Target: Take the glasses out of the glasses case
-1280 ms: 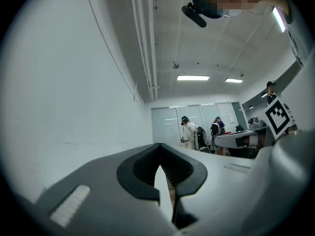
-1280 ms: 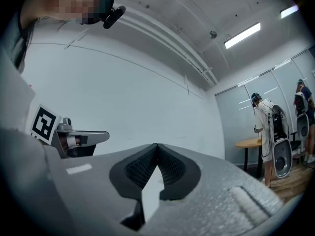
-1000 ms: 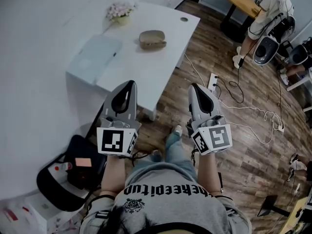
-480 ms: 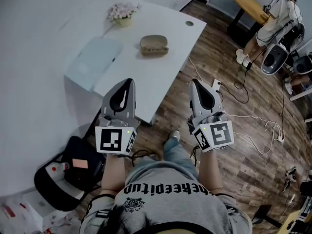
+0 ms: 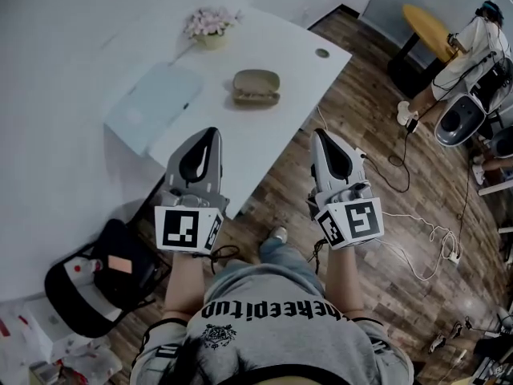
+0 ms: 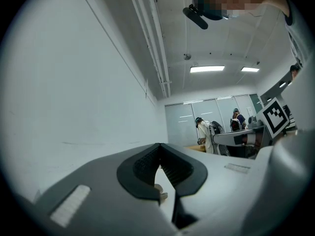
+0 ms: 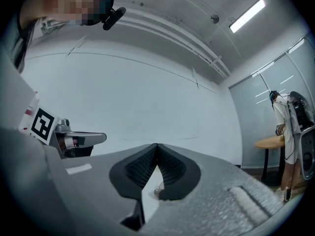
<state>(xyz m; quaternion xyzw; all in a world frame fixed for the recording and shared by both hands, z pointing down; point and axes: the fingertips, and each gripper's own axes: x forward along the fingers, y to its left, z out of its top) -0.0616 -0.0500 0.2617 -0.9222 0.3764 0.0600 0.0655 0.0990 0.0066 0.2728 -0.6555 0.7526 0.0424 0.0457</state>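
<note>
A tan glasses case (image 5: 256,86) lies closed on the white table (image 5: 296,79), well ahead of both grippers. My left gripper (image 5: 210,132) hangs over the table's near corner, its jaws shut with the tips meeting and nothing between them. My right gripper (image 5: 319,135) is level beside it over the wooden floor, also shut and empty. In the left gripper view the left gripper (image 6: 160,145) points slightly upward at a bare wall. The right gripper (image 7: 156,145) shows its tips touching in its own view, with a small pale bit of the case (image 7: 158,189) seen through the gap below.
A pale blue folder (image 5: 154,105) and a small pot of flowers (image 5: 211,26) lie on the table. A black chair (image 5: 104,275) with bags stands at lower left. Cables and a power strip (image 5: 446,257) trail over the floor at right. Other people (image 5: 473,46) stand by a round wooden table (image 5: 431,27).
The whole view has shifted: the table and case sit lower and nearer now, and both grippers have advanced toward the table. Both jaws stay shut.
</note>
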